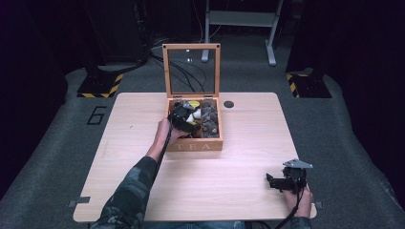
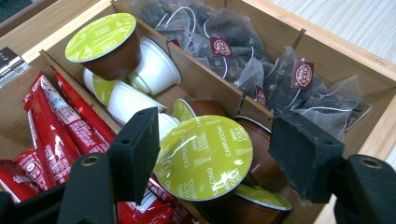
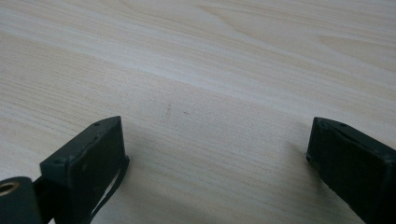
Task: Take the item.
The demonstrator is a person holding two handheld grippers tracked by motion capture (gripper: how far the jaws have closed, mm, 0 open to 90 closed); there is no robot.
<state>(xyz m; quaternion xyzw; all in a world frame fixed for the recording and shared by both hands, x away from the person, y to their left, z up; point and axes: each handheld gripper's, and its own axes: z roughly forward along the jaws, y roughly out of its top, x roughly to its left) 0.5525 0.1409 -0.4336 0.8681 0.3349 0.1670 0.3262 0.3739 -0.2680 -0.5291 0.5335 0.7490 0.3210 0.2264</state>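
Capsule with the green cappuccino lid (image 2: 203, 156) is seen between the jaws of the left claw (image 2: 215, 154), in the middle compartment of the tea box (image 1: 193, 146); the pads are not pressed on it. The right claw (image 3: 217, 154) is held wide above the bare desk (image 3: 224, 56).

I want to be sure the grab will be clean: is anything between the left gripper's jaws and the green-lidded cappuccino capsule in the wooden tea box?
Nothing visible is. The left gripper has its black jaws on either side of the brown cappuccino capsule with the green foil lid. Other capsules crowd beneath it in the wooden tea box, and red sachets lie beside the left jaw.
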